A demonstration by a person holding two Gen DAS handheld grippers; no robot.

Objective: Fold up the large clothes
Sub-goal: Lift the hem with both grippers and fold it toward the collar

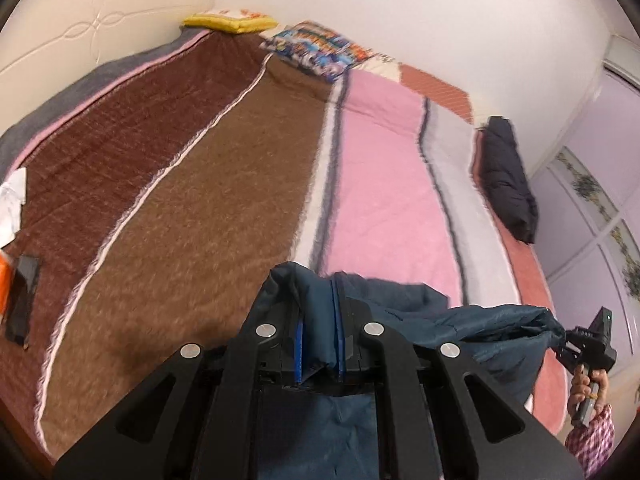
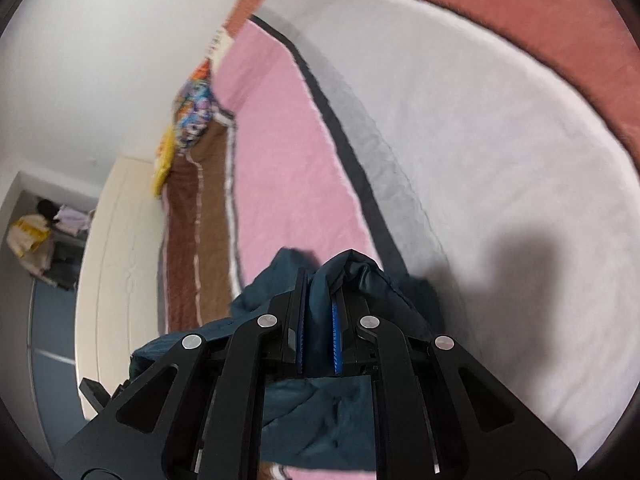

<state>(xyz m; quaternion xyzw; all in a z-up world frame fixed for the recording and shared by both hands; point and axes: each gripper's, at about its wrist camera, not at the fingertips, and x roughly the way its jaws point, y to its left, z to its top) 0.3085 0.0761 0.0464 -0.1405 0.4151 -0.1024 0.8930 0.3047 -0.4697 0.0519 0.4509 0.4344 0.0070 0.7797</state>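
1. The left gripper (image 1: pixel 320 312) has its blue-padded jaws clamped on a bunched fold of a dark teal jacket (image 1: pixel 420 316).
2. The right gripper (image 2: pixel 320 320) is likewise pinched tight on the same teal fabric; in the left wrist view it appears far right, held by a hand (image 1: pixel 588 388) with a checked sleeve (image 1: pixel 592 440).
3. The jacket hangs stretched between both grippers, above the near edge of a bed.
4. The striped blanket (image 1: pixel 224 184) beneath shows maroon, brown, pink and pale bands.
5. A dark folded garment (image 1: pixel 506 176) lies at the right edge; a yellow cushion (image 1: pixel 230 23) and a patterned pillow (image 1: pixel 316 48) sit by the far wall.
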